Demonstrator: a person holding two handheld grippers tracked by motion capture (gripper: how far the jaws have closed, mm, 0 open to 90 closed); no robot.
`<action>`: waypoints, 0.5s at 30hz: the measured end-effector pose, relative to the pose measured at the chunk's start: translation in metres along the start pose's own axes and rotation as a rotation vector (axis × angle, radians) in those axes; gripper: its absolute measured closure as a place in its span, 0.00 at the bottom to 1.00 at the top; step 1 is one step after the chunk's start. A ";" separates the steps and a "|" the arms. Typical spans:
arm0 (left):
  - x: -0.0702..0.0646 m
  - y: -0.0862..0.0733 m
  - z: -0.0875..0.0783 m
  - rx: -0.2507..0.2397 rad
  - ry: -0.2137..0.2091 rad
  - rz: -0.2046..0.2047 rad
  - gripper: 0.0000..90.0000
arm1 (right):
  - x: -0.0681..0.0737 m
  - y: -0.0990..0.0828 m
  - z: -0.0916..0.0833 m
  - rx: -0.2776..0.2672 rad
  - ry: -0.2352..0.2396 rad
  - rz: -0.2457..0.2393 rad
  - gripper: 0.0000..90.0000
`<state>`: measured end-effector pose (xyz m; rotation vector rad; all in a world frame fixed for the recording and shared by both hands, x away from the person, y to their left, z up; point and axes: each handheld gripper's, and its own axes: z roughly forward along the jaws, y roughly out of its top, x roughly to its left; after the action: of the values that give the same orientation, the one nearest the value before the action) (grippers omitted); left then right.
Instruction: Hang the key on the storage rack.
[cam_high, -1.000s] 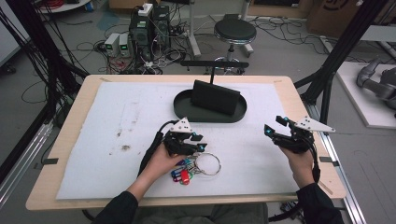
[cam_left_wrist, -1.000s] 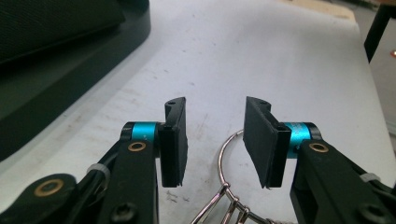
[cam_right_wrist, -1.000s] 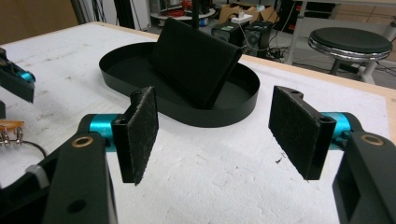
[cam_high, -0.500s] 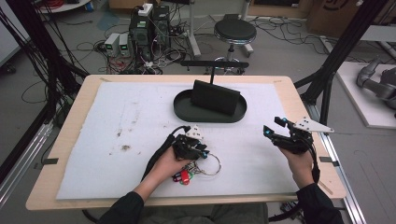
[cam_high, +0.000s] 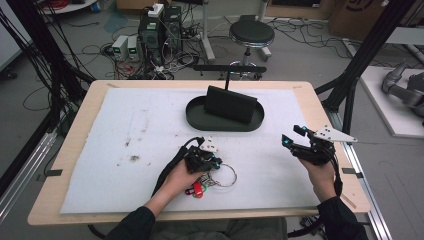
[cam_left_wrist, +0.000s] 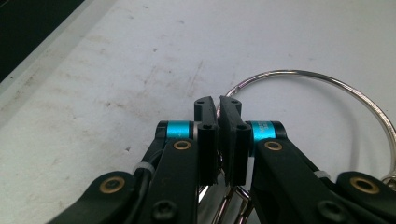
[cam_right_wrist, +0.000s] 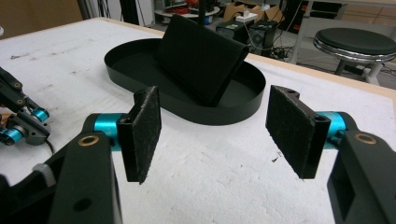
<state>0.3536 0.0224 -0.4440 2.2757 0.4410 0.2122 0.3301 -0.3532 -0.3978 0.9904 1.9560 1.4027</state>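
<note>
Left gripper (cam_high: 214, 164) down on the mat, jaws just been closing and now pinched together on the wire of the big key ring (cam_left_wrist: 327, 93), near edge of the white mat (cam_high: 125, 125), keys and red tag (cam_high: 198, 190) bunched by the hand. Looks like the grab step, pick-up not yet done. Next move prob a clean lift w/o the thin wire slipping, then likely over to the black tray (cam_high: 197, 117) behind. Right gripper (cam_right_wrist: 212, 133) hovers well apart, pads wide, holding nothing.
</note>
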 end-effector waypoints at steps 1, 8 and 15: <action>0.000 0.000 -0.001 -0.012 0.002 -0.001 0.95 | 0.000 0.000 0.000 -0.002 -0.001 -0.001 0.40; 0.004 0.003 -0.020 -0.163 0.049 -0.009 0.95 | -0.001 0.000 -0.001 -0.007 -0.003 0.002 0.41; 0.005 0.005 -0.042 -0.294 0.095 0.036 0.96 | -0.001 0.000 -0.002 -0.011 -0.007 0.001 0.41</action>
<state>0.3471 0.0495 -0.4118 1.9922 0.3906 0.3786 0.3296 -0.3547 -0.3969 0.9900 1.9409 1.4069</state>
